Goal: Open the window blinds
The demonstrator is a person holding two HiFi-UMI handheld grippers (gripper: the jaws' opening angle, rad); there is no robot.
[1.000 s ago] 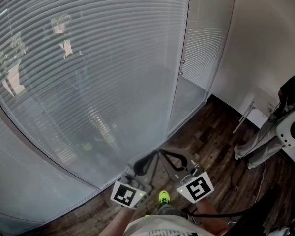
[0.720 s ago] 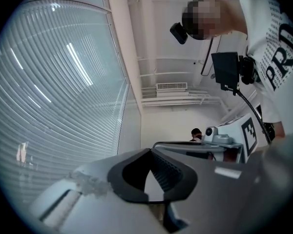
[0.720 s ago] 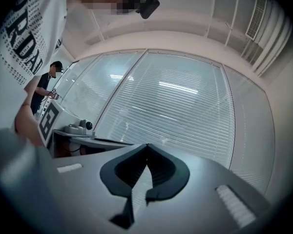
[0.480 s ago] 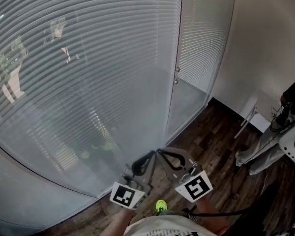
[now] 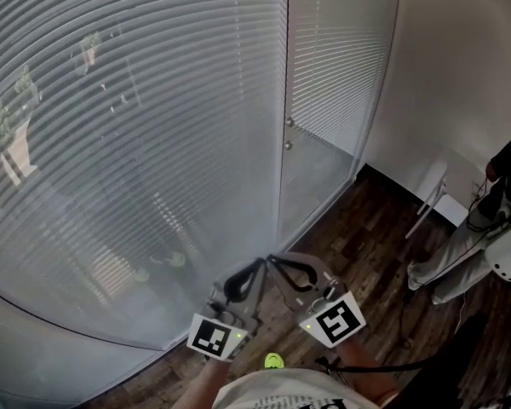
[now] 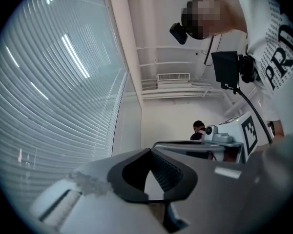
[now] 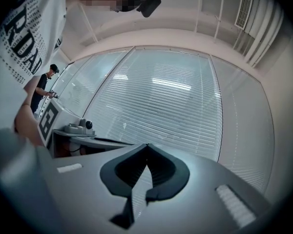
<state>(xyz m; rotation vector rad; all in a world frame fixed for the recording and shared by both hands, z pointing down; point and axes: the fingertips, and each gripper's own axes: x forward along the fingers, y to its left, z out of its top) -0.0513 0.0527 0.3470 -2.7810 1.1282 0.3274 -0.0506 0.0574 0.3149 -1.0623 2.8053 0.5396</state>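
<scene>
Head view: left tongs (image 5: 261, 264) and right tongs (image 5: 271, 260), both closed empty, point toward window blinds (image 5: 153, 100).

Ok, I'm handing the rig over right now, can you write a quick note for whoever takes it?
Left gripper: shut, empty, held low in front of the window.
Right gripper: shut, empty, close beside the left one.
Blinds: down across the panes, slats not opened. Two small knobs sit on the frame between panes; they may be the control, but I cannot confirm that.
Done: nothing on the blinds yet.
Left: find and reach the control, then open the slats.
</scene>
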